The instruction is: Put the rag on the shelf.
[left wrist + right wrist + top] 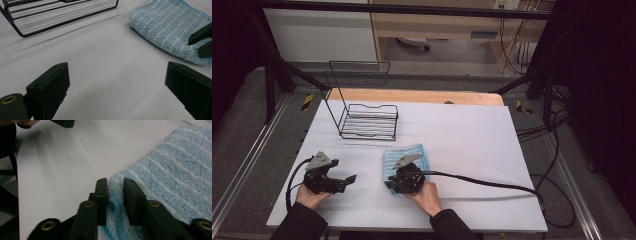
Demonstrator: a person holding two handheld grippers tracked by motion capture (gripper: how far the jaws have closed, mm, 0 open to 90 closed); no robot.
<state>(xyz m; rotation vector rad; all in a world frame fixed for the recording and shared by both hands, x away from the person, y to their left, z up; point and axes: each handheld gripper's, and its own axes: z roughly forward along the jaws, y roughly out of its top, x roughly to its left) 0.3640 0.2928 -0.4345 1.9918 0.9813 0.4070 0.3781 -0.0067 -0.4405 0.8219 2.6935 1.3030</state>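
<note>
I had the right gripper [115,185] nipping the near corner of the folded, light-blue striped terry towel [406,156], which lay at lower centre of the white table [472,135]. Its jaws were nearly closed on the hem. My left gripper [117,87] gaped wide, empty. I judged a deeper bite safer before lifting.

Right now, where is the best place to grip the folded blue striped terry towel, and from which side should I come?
Probably the near corner of the folded blue striped terry towel, coming low from the person's side. It lies flat on the white table, so only an edge offers a bite. The right claw already pinches that hem.
</note>
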